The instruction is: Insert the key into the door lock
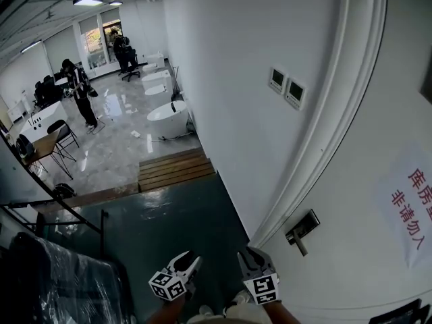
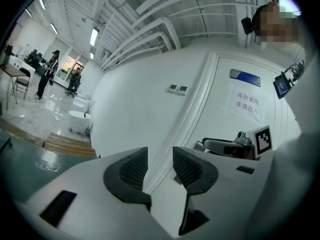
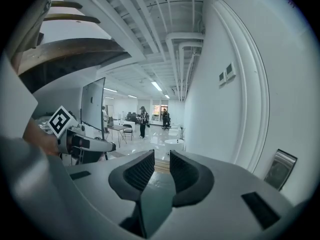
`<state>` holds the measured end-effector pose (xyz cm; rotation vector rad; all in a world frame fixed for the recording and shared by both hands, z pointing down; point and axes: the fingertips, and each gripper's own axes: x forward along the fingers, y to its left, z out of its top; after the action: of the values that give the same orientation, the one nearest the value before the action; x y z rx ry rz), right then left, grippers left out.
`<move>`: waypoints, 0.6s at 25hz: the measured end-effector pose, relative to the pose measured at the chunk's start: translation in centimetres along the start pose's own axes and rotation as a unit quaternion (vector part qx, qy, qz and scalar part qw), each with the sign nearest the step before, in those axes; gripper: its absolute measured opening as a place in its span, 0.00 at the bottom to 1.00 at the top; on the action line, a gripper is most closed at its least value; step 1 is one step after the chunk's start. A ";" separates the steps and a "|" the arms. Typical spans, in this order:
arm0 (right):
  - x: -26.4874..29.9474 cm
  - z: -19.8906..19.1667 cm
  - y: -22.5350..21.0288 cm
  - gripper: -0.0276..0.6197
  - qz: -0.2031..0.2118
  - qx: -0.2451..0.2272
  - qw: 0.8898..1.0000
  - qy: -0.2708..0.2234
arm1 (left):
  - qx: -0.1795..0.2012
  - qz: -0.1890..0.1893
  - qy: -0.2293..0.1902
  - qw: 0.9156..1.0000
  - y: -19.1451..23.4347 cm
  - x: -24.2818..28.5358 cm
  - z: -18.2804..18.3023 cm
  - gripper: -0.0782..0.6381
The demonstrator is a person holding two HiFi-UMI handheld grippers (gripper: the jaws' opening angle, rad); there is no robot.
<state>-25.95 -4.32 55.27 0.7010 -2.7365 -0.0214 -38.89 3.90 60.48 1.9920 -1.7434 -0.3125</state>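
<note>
The metal door lock with its lever handle [image 1: 302, 231] sits on the white door [image 1: 351, 248] at lower right; the right gripper view shows that lock [image 3: 282, 169] off to its right. No key shows in any view. My left gripper [image 1: 183, 267] and right gripper [image 1: 253, 262] hang low at the bottom edge, below and left of the lock. The left gripper [image 2: 160, 156] has its jaws apart with nothing between them, pointing at the door frame. The right gripper [image 3: 162, 159] has a narrow empty gap and points along the wall into the room.
A paper sign with red characters [image 1: 412, 204] is stuck on the door. Two wall panels [image 1: 287, 86] sit left of the door frame. Wooden steps [image 1: 174, 167] lead down to a hall with white bathtubs [image 1: 167, 119], chairs and people far off. A plastic-covered rack [image 1: 61, 275] stands at lower left.
</note>
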 end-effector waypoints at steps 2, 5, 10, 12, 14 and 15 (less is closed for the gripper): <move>0.2 0.1 1.0 0.20 0.005 -0.001 1.000 -0.001 | -0.001 0.005 -0.004 1.000 0.4 -1.2 0.2 0.34; 0.4 0.2 2.3 0.20 0.013 -0.004 1.000 -0.002 | -0.002 0.015 -0.009 1.000 0.9 -2.9 0.3 0.34; 0.6 0.6 5.2 0.20 0.032 -0.013 0.999 -0.005 | -0.008 0.030 -0.019 0.999 1.8 -6.3 0.1 0.34; 0.7 0.8 6.4 0.20 0.041 -0.019 0.999 -0.005 | -0.010 0.036 -0.024 0.999 2.2 -7.6 0.0 0.34; 0.8 0.8 7.7 0.20 0.049 -0.024 0.999 -0.004 | -0.011 0.041 -0.028 0.999 2.7 -8.9 -0.1 0.34; 0.8 0.9 8.4 0.20 0.052 -0.026 0.998 -0.004 | -0.012 0.043 -0.030 0.999 3.0 -9.6 -0.2 0.34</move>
<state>-30.83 2.67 55.45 0.5438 -2.7665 -0.0720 -42.96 13.07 60.82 1.9013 -1.8481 -0.3666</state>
